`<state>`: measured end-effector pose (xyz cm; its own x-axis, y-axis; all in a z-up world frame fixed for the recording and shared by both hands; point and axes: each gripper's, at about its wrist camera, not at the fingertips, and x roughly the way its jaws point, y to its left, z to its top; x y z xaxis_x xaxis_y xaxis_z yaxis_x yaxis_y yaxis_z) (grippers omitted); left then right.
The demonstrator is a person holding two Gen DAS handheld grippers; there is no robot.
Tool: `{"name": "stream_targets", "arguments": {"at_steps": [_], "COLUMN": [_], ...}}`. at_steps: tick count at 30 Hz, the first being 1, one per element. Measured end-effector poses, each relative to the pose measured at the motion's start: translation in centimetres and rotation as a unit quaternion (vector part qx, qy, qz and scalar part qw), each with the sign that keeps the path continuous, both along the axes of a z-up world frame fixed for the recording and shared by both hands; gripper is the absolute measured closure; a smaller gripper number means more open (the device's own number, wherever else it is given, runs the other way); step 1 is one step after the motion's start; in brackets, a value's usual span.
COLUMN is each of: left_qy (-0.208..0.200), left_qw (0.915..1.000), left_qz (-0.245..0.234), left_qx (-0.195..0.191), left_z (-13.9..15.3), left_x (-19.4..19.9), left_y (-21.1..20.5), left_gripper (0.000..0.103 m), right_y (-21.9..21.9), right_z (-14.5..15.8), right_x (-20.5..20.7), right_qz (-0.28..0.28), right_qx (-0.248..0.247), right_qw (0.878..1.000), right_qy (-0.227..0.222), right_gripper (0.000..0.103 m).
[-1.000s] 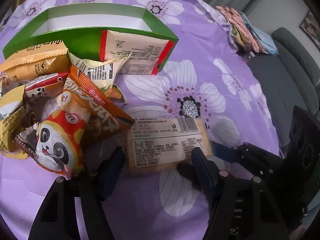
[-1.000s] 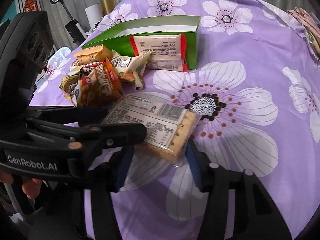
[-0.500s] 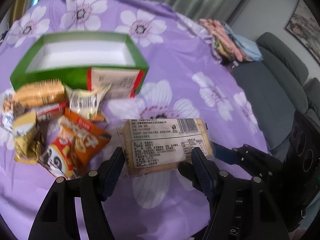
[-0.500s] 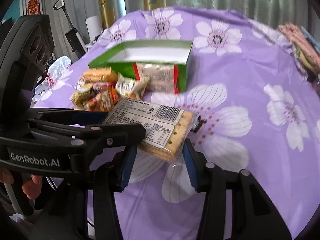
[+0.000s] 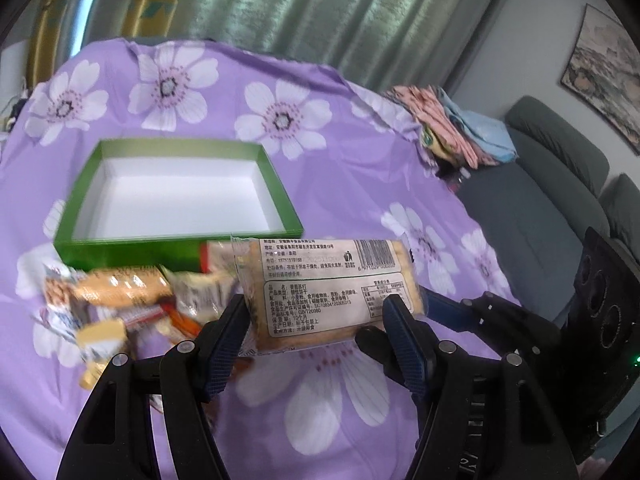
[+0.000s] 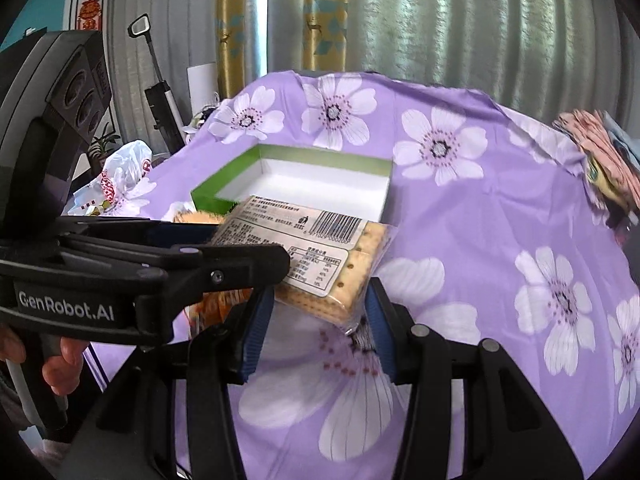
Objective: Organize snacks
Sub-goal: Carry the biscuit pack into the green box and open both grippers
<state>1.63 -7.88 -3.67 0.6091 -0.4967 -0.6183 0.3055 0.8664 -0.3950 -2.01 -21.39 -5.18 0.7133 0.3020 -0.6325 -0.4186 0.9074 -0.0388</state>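
Observation:
A clear pack of crackers [image 5: 328, 288] with a white label hangs in the air above the purple flowered cloth [image 5: 340, 168]. My left gripper [image 5: 316, 308] is shut on its two long sides. My right gripper [image 6: 320, 300] is shut on its right end, where the crackers [image 6: 320, 248] show through the wrap. An open green box [image 5: 180, 246] with a white, bare floor stands behind, and it also appears in the right wrist view as the green box [image 6: 212, 196]. A blurred heap of snack packets [image 5: 120, 292] lies in front of the box on the left.
Folded clothes [image 5: 452, 128] lie at the cloth's far right edge, beside a grey sofa [image 5: 540, 200]. A plastic bag [image 6: 120, 176] and an upright vacuum [image 6: 160, 104] stand beyond the left edge. A person's hand [image 6: 60, 360] grips the left tool's handle.
Both grippers have risen together and lifted the cracker pack off the cloth. The views have tilted up, so the box's inside and the curtains now show.

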Motion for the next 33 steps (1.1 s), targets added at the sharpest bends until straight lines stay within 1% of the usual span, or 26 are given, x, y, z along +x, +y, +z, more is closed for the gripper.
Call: {"name": "stream_targets", "arguments": {"at_steps": [4, 10, 14, 17, 24, 28, 32, 33], "left_qy": [-0.012, -0.015, -0.008, 0.005, 0.024, 0.038, 0.047, 0.048], "left_qw": [0.9997, 0.9986, 0.9976, 0.9969, 0.9952, 0.9944, 0.9938, 0.9935], "left_qz": [0.019, 0.052, 0.068, 0.078, 0.092, 0.095, 0.096, 0.098], "left_qx": [0.004, 0.002, 0.009, 0.013, 0.024, 0.026, 0.032, 0.033], "left_z": [0.6, 0.8, 0.2, -0.8, -2.5, -3.5, -4.2, -4.3], "left_x": [1.7, 5.1, 7.3, 9.3, 12.5, 14.0, 14.9, 15.0], "left_y": [1.6, 4.6, 5.9, 6.7, 7.9, 8.2, 8.0, 7.9], "left_gripper": [0.034, 0.034, 0.034, 0.034, 0.034, 0.034, 0.034, 0.034], "right_y": [1.4, 4.0, 5.7, 6.7, 8.5, 9.0, 9.4, 9.5], "right_z": [0.4, 0.8, 0.6, 0.2, -1.5, -2.7, -4.0, -4.2], "right_x": [2.1, 6.3, 9.2, 11.1, 15.4, 16.9, 18.2, 18.4], "right_qz": [0.015, 0.041, 0.053, 0.060, 0.065, 0.066, 0.061, 0.058], "right_qx": [0.001, 0.017, 0.023, 0.023, 0.015, 0.014, 0.003, 0.001], "right_qw": [1.000, 0.999, 0.998, 0.998, 0.998, 0.997, 0.997, 0.997], "right_qy": [-0.005, -0.009, -0.007, -0.006, 0.020, 0.039, 0.054, 0.057], "right_gripper": [0.055, 0.055, 0.055, 0.055, 0.052, 0.051, 0.047, 0.044]}}
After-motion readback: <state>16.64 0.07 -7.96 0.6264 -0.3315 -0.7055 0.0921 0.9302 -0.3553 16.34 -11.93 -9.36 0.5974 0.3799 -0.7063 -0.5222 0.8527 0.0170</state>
